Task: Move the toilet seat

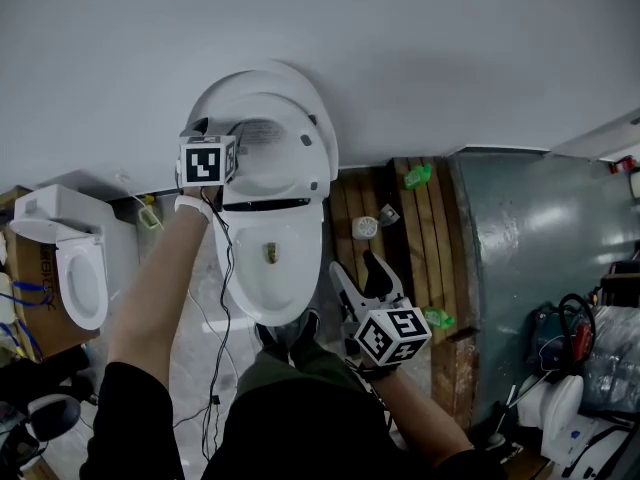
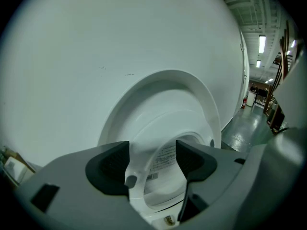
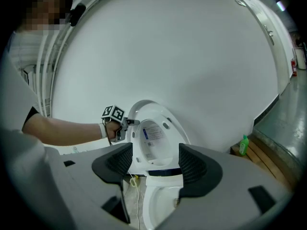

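The white toilet stands against the wall with its seat (image 1: pixel 300 163) and lid (image 1: pixel 312 98) both raised over the bowl (image 1: pixel 270 268). My left gripper (image 1: pixel 240 138) is at the seat's upper left rim. In the left gripper view the jaws (image 2: pixel 152 159) stand wide apart, with the seat's rim (image 2: pixel 136 178) and a small bumper between them, close to the left pad and clear of the right one. My right gripper (image 1: pixel 358 273) hangs open and holds nothing beside the bowl's right side. Its own view looks past its jaws (image 3: pixel 154 159) at the raised seat (image 3: pixel 165 128) and the left gripper (image 3: pixel 130 122).
A second white toilet (image 1: pixel 75 258) stands at the left. A wooden pallet (image 1: pixel 365 218) with a green bottle (image 1: pixel 418 175) lies right of the bowl, beside a grey-green panel (image 1: pixel 540 238). A black cable (image 1: pixel 218 348) runs down from my left gripper.
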Tool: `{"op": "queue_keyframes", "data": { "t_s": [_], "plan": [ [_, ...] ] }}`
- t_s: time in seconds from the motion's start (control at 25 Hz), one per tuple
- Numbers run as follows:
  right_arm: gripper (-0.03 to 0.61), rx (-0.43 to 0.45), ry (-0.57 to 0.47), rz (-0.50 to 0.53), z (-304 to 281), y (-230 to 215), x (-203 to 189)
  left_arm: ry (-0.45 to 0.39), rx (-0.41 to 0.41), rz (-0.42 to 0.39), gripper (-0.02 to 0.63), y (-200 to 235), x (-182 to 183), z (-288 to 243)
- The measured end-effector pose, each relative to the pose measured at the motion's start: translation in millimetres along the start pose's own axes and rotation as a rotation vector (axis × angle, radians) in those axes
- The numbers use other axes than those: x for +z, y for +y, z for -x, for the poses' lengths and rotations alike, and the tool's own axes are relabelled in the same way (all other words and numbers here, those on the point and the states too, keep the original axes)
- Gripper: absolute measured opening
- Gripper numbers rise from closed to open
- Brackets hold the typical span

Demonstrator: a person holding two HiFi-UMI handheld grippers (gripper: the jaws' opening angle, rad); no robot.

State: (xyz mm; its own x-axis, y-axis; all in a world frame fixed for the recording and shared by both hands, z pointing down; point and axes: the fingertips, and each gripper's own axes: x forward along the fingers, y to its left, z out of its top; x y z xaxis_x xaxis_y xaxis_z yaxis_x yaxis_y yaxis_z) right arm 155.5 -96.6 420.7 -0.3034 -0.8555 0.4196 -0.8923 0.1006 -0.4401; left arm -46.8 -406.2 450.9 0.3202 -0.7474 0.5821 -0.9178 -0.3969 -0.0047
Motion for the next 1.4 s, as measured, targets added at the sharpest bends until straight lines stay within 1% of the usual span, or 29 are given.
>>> {"op": "queue_keyframes", "data": {
  "t_s": [0.08,0.16,0.32,0.4,0.48,0.52,0.56,0.6,0.64,0.68,0.76,0.8,0.84,0.88,0.92,1.16,1.4],
  "plan": [
    [0.327,0.003,-0.006,-0.002,0,1,1,-0.015,-0.022,0.025,0.311,-6,-10,14],
    [0.327,0.008,-0.008,-0.001,0,2,2,-0.036,-0.057,0.069,0.312,-15,-20,33],
    [0.327,0.029,-0.009,0.012,1,8,5,-0.082,-0.168,0.151,0.311,-44,-41,84],
    [0.327,0.04,-0.006,0.022,3,11,6,-0.097,-0.229,0.158,0.311,-63,-52,115],
    [0.327,0.051,-0.003,0.026,6,14,7,-0.111,-0.289,0.135,0.304,-85,-62,150],
    [0.327,0.057,-0.003,0.026,8,16,8,-0.12,-0.314,0.122,0.289,-96,-67,169],
    [0.325,0.064,-0.003,0.026,11,19,8,-0.128,-0.334,0.115,0.255,-106,-72,187],
    [0.325,0.073,-0.005,0.025,13,22,9,-0.138,-0.349,0.115,0.195,-114,-77,205],
    [0.325,0.083,-0.008,0.024,16,26,11,-0.147,-0.36,0.12,0.142,-120,-82,221],
    [0.324,0.094,-0.013,0.024,20,30,13,-0.157,-0.366,0.124,0.118,-125,-86,237],
    [0.31,0.119,-0.028,0.028,28,41,19,-0.18,-0.364,0.124,0.092,-132,-91,266],
    [0.284,0.131,-0.039,0.032,33,46,22,-0.191,-0.361,0.126,0.081,-134,-92,280],
    [0.221,0.142,-0.05,0.036,38,52,26,-0.201,-0.358,0.131,0.075,-135,-93,292],
    [0.13,0.154,-0.062,0.04,44,58,29,-0.209,-0.357,0.139,0.069,-136,-93,304],
    [0.089,0.167,-0.072,0.045,50,64,32,-0.217,-0.356,0.148,0.064,-137,-94,316],
    [0.062,0.259,-0.112,0.118,81,105,43,-0.278,-0.361,0.2,0.05,-139,-86,365],
    [0.052,0.327,-0.164,0.226,113,142,55,-0.353,-0.409,0.218,0.048,-161,-66,404]
  ]
}}
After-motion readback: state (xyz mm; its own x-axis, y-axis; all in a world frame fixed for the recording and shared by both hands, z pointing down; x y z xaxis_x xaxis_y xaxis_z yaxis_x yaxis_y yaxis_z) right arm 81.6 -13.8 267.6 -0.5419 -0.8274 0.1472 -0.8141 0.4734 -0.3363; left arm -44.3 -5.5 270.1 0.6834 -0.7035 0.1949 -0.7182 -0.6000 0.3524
